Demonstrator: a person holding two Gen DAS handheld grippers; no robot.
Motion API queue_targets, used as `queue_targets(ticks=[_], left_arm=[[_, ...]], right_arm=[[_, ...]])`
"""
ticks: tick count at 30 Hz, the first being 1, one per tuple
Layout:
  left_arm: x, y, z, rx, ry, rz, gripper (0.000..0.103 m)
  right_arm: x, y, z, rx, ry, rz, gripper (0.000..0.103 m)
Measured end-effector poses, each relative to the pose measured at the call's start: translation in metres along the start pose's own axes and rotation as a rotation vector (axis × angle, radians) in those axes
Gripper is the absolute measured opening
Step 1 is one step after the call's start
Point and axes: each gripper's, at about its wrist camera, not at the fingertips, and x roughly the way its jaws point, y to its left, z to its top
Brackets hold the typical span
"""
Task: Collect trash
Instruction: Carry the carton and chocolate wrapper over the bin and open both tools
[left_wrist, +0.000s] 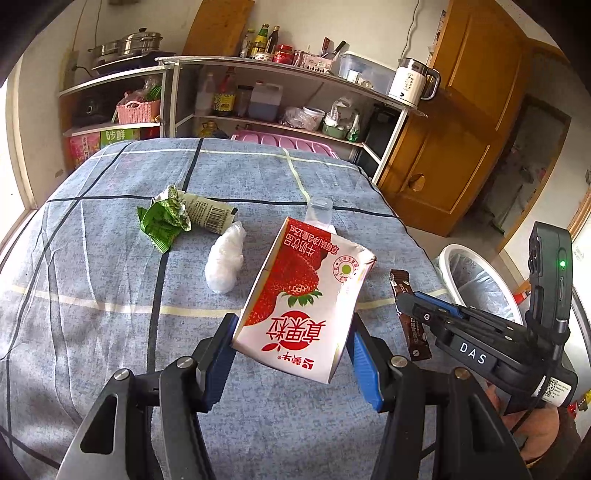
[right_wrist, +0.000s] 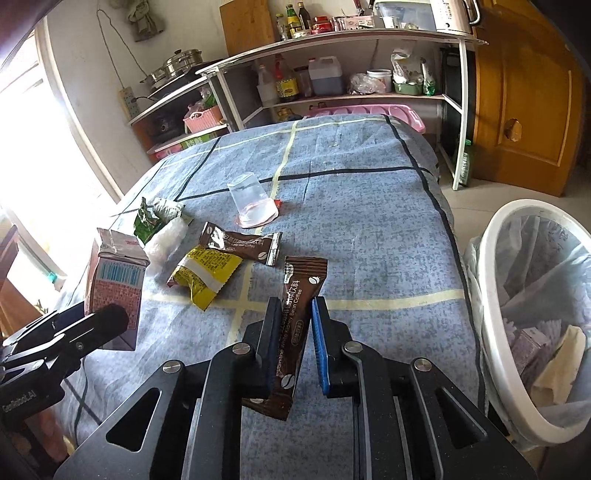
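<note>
Both grippers grip trash; milk carton (left_wrist: 303, 295) hides most of cup (left_wrist: 319, 208)

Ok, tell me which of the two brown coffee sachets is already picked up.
The upright coffee sachet, clamped between the right gripper pads and lifted above the cloth. The other brown sachet lies flat on the table, beside the yellow wrapper.

Strawberry milk carton (left_wrist: 303, 295) between left fingers (left_wrist: 221, 354)
</note>
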Motion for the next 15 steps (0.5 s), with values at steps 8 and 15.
queue_targets(ticks=[8, 15], left_arm=[[-0.006, -0.021, 0.004, 0.039, -0.016, -0.001, 0.058], [-0.006, -0.052, 0.008, 0.081, -0.024, -0.026, 0.058]], right_arm=[[-0.019, -0.012, 0.000, 0.015, -0.024, 0.007, 0.017], [-0.042, -0.034, 0.000, 0.034, -0.066, -0.016, 0.017]])
